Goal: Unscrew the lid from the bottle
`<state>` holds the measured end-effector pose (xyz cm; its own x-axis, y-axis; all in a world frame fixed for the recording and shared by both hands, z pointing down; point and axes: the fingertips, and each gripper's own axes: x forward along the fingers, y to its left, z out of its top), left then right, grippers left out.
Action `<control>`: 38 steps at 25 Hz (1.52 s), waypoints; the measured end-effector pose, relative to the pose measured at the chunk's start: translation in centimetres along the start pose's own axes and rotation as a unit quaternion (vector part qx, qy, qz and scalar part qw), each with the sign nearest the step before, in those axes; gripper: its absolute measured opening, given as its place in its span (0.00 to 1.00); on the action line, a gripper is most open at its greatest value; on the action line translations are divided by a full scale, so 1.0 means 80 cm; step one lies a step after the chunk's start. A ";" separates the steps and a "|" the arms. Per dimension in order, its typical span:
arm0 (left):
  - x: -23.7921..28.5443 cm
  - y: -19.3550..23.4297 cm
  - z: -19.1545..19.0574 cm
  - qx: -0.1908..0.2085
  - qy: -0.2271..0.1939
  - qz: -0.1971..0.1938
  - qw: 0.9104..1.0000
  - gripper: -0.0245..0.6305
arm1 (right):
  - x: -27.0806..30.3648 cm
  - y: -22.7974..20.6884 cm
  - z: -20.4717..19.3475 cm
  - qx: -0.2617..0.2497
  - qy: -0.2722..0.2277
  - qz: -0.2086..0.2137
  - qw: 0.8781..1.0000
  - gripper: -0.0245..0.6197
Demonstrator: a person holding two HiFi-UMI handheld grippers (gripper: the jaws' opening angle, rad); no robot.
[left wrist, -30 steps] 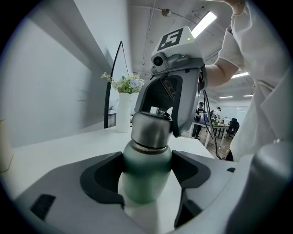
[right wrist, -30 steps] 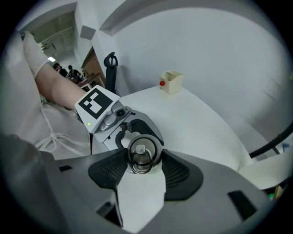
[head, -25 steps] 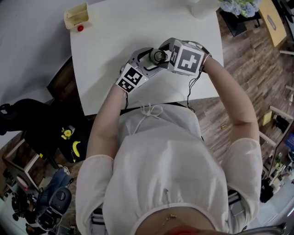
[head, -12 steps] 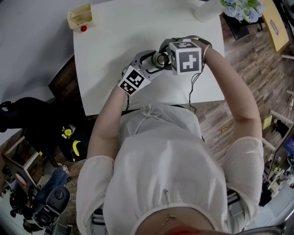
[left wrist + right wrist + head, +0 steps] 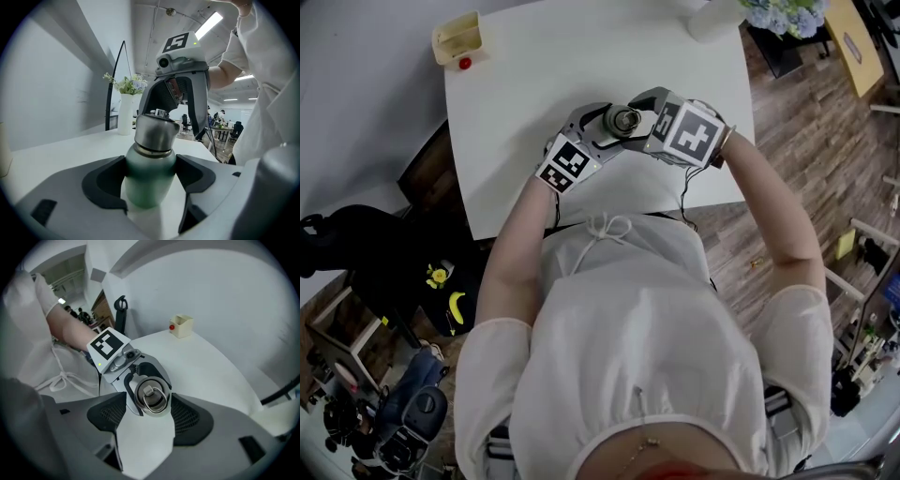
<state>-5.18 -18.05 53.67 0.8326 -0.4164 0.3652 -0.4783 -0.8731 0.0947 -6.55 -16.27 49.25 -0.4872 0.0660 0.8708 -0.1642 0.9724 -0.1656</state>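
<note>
A green metal bottle (image 5: 149,180) stands upright on the white table (image 5: 544,75), topped by a steel lid (image 5: 156,133) with a ring. My left gripper (image 5: 150,190) is shut on the bottle's body, its pads pressing both sides. From above and the right, my right gripper (image 5: 149,409) straddles the lid (image 5: 152,397). Its jaws are opening, with the lid between the pads and a small gap on the left side. In the head view both grippers meet at the lid (image 5: 625,119) near the table's front edge.
A small cream box (image 5: 457,35) with a red ball (image 5: 465,63) beside it sits at the table's far left corner. A white vase with flowers (image 5: 125,115) stands at the far right. The table's front edge lies close to the person's body.
The right gripper's marker cube has swung round the lid to a tilted pose on the right. The left gripper and the bottle have stayed in place.
</note>
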 end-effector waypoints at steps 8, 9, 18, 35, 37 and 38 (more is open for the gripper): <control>0.001 0.000 -0.001 -0.002 0.003 -0.003 1.000 0.59 | 0.009 -0.012 -0.002 0.119 -0.042 -0.043 0.991 0.42; 0.002 -0.001 -0.001 -0.002 0.003 -0.003 1.000 0.59 | 0.010 -0.013 -0.003 0.118 -0.043 -0.043 0.991 0.42; 0.002 0.000 -0.001 -0.001 0.004 -0.008 1.000 0.59 | 0.008 -0.008 0.000 -0.005 -0.012 -0.005 1.000 0.42; 0.001 0.000 -0.004 -0.001 0.009 -0.012 1.000 0.59 | 0.011 -0.001 -0.003 -0.230 0.068 0.127 0.962 0.42; 0.000 0.000 -0.004 -0.001 0.010 -0.013 1.000 0.59 | 0.008 -0.004 0.000 -0.193 0.055 0.113 0.973 0.42; 0.000 0.001 -0.004 0.000 0.010 -0.013 1.000 0.59 | 0.005 -0.007 0.002 -0.164 0.043 0.103 0.980 0.45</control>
<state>-5.29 -18.02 53.96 0.8385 -0.3891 0.3815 -0.4574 -0.8830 0.1050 -6.80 -16.81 49.63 -0.4040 0.2738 0.8728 0.2220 0.9550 -0.1968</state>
